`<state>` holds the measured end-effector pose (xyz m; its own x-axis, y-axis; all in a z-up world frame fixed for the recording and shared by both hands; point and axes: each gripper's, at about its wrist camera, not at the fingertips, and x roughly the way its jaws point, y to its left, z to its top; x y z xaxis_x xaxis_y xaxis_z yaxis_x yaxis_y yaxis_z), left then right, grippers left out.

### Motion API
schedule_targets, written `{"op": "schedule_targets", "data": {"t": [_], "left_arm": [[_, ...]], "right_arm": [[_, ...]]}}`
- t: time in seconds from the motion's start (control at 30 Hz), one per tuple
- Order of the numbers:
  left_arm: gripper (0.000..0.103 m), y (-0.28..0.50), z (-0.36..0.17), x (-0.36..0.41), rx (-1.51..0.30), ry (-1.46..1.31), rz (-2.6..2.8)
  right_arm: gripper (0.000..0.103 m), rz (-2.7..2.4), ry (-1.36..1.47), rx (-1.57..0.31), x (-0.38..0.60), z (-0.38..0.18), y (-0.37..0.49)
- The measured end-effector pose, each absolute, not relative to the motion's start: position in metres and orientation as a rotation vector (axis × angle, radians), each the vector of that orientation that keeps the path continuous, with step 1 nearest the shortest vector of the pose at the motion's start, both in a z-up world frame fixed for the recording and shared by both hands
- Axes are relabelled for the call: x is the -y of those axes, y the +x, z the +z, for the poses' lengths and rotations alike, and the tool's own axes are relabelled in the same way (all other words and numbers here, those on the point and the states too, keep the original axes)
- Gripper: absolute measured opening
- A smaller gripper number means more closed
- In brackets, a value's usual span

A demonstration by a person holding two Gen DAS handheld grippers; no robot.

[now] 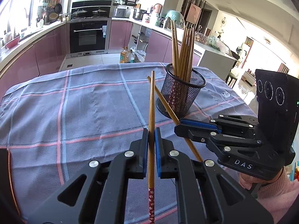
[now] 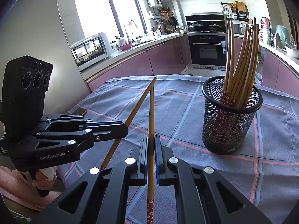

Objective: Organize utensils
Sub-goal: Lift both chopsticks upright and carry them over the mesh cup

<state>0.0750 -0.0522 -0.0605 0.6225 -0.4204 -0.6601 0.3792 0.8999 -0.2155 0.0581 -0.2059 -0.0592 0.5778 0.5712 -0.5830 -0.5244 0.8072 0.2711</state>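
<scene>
Two grippers, left gripper (image 1: 151,138) and right gripper (image 2: 151,145), each clamp one chopstick (tips raised), ready for the mesh holder (image 2: 231,115) on the bench (image 1: 74,112).

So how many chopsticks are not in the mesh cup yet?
2. One chopstick is clamped in the left claw, the other chopstick in the right claw. Both are held above the checked cloth. None lies loose in view; any off-frame would be hidden.

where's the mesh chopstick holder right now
The mesh holder stands on the checked cloth, right of both grippers' chopsticks in each wrist view.
</scene>
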Motion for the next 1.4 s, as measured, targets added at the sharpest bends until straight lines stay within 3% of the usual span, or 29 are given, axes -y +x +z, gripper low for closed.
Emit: {"op": "schedule_targets", "data": {"t": [1.4], "left_arm": [[0.008,0.067,-0.050,0.058,-0.739,-0.045,-0.461]], "right_arm": [[0.006,0.593,0.109,-0.623,0.222,-0.044,0.053]]}}
